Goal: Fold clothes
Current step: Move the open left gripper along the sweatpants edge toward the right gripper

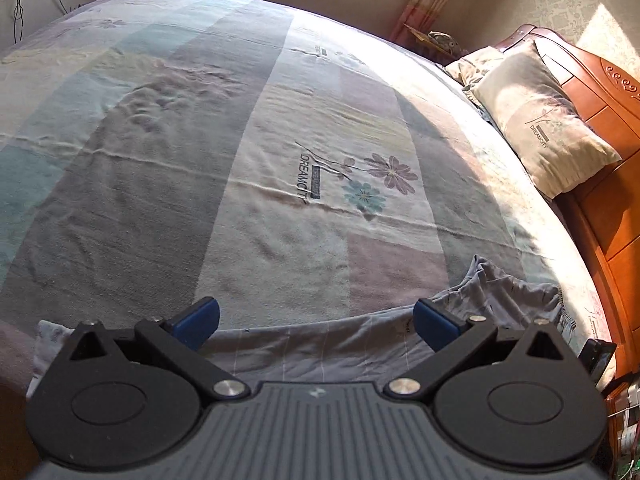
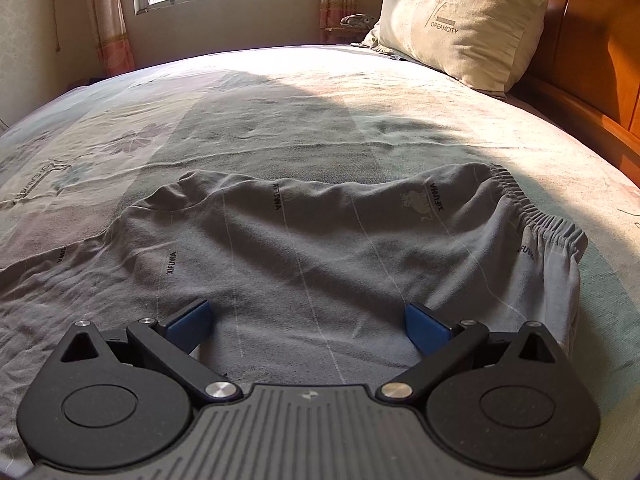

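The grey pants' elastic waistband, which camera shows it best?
The right wrist view. There the gathered elastic waistband of the grey pants runs in full along their right edge, in sunlight. The left wrist view shows only a crumpled strip of the pants behind the left gripper; no waistband is clear.

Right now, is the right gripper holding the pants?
No, the right gripper hangs open above the grey pants, its blue fingers spread wide with no cloth between them.

Grey pants (image 2: 320, 240) with thin pale stripes, "XIFUWA" prints, spread flat, creased, elastic waistband toward pillow
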Available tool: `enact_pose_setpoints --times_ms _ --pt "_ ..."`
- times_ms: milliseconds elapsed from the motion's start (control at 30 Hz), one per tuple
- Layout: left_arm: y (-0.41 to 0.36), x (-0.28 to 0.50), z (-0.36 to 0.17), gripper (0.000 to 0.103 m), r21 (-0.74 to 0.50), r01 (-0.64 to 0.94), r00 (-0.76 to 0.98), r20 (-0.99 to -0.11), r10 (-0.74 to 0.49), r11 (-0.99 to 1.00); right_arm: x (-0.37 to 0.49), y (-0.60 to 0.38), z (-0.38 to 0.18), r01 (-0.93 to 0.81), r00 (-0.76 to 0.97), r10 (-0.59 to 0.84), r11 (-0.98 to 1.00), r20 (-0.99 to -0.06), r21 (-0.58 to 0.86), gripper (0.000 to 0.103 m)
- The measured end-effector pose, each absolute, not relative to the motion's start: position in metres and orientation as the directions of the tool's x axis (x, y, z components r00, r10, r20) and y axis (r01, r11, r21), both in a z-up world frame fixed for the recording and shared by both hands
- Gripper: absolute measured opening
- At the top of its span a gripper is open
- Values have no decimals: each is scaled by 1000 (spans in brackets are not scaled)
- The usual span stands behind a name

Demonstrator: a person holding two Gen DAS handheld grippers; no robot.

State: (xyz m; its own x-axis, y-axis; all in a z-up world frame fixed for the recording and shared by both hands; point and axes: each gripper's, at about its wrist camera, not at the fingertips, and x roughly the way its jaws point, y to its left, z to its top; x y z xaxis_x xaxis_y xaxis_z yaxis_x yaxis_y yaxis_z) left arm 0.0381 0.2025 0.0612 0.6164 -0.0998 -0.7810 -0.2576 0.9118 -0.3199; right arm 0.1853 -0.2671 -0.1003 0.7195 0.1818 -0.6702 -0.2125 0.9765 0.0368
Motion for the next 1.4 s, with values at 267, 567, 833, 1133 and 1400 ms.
enact_pose_setpoints --times_ms 267,567,833,1133,1400 --pt "250 8 -8 102 -431 -388 563 -811 -160 815 181 -266 -101 -218 724 182 975 -665 30 103" --pt "213 12 -67 102 -503 -389 571 -789 -226 772 179 -266 -103 -210 735 178 977 -654 29 103" --pt "200 -21 -70 102 -480 -403 580 -792 -189 779 178 -267 -103 -225 736 189 974 -650 29 103" --pt "176 5 -62 102 -286 -339 598 -801 -29 896 178 -267 -103 -220 738 183 975 -650 25 103" --pt "144 -12 -74 102 -81 -308 539 -836 104 948 178 -266 -103 -228 733 182 974 -655 15 103"
